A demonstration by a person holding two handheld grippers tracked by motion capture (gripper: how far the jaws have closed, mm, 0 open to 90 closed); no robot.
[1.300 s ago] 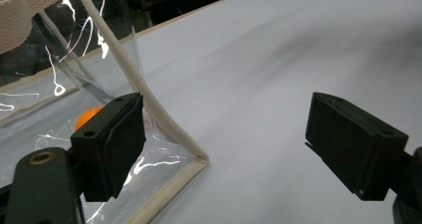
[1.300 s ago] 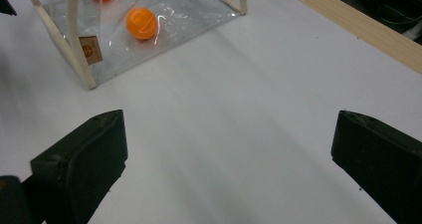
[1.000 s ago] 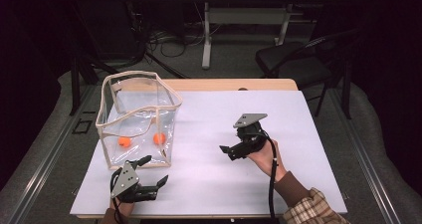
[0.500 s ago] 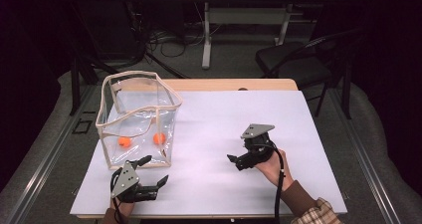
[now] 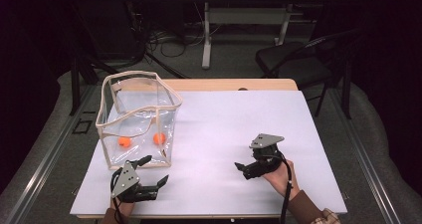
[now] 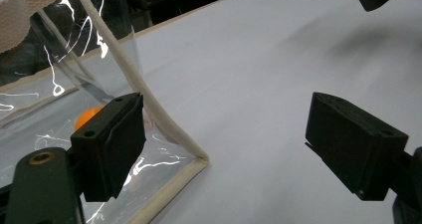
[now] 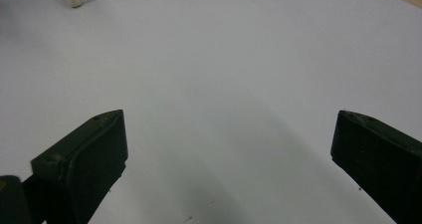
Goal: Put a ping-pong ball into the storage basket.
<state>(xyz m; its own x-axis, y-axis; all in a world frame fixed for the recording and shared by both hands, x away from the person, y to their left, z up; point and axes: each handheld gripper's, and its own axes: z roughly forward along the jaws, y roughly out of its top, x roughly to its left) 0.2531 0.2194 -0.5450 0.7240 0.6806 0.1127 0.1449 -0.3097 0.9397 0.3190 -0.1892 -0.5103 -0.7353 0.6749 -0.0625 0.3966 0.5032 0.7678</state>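
both grippers, left gripper (image 5: 155,171) and right gripper (image 5: 241,168), gape empty near one clear bag (image 5: 112,116) (two orange balls (image 5: 124,142) inside).

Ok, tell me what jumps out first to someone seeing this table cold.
The clear plastic bag with cream trim stands open on the left of the white table, with two orange balls inside on its bottom. Next come the two hand-held tools: the left gripper lies at the bag's near corner, fingers spread, and the right gripper is over bare table at the right, also open.
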